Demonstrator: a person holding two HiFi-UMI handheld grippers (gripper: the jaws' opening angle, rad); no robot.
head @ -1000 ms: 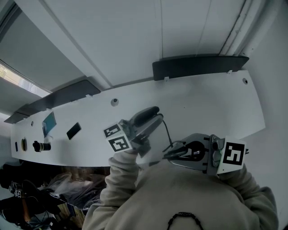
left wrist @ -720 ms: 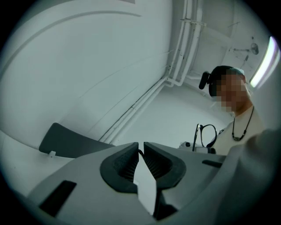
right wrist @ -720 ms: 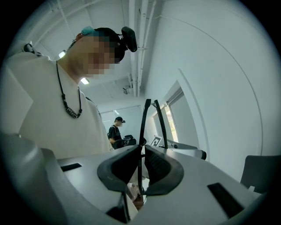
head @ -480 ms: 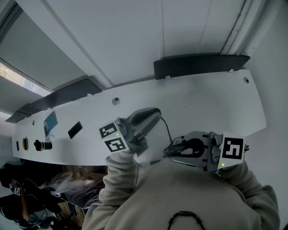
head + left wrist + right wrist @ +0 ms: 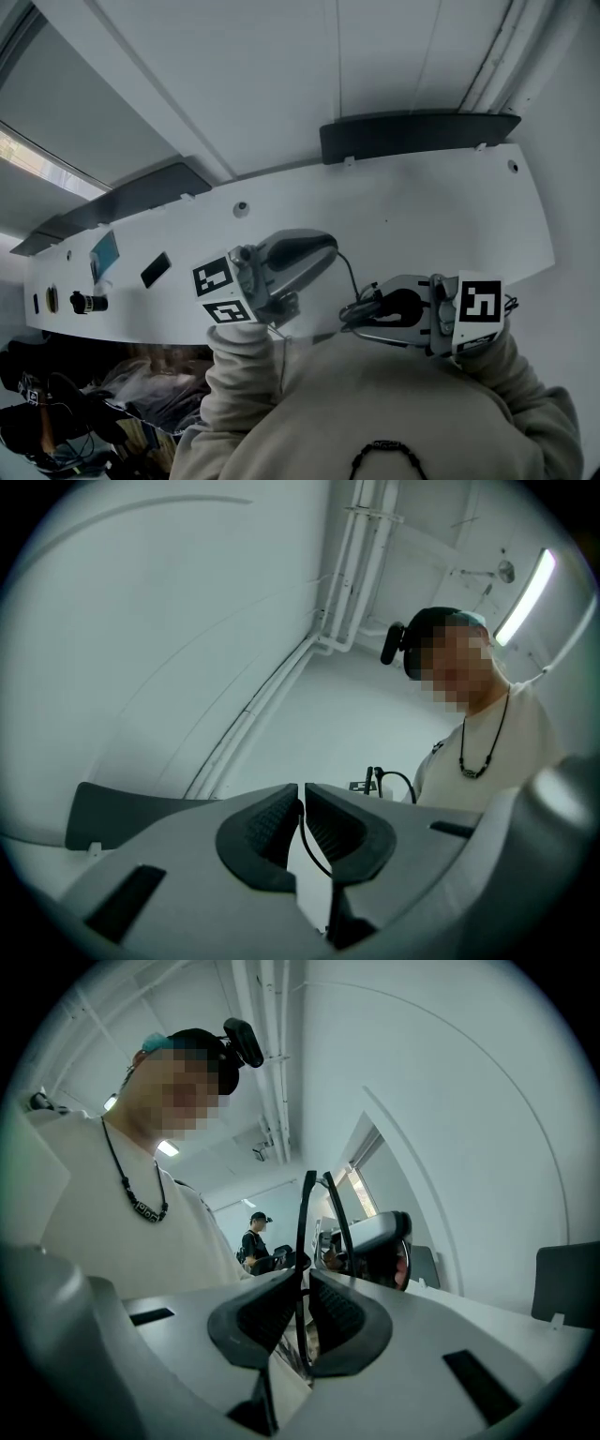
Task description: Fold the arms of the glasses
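Thin black-framed glasses (image 5: pixel 362 306) hang in the air between my two grippers, over the near edge of the white table (image 5: pixel 422 206). My right gripper (image 5: pixel 351 317) (image 5: pixel 305 1302) is shut on the frame's rim (image 5: pixel 304 1213), which stands upright between its pads. One thin arm (image 5: pixel 349 277) of the glasses runs up to my left gripper (image 5: pixel 330 244) (image 5: pixel 303 810). Its jaws are closing, with the wire arm (image 5: pixel 310 851) pinched between the ribbed pads. In the right gripper view the left gripper (image 5: pixel 375 1241) shows just beyond the glasses.
A dark phone (image 5: pixel 153 272), a blue-faced item (image 5: pixel 103 255) and a small black object (image 5: pixel 89 304) lie at the table's far left. Dark panels (image 5: pixel 412 136) line its far edge. Another person (image 5: pixel 253 1237) stands far off in the room.
My left gripper's jaws have closed on the glasses arm, and the gripper has risen and rolled, its marker cube shifting left. The right gripper has rolled a little but stayed in place.
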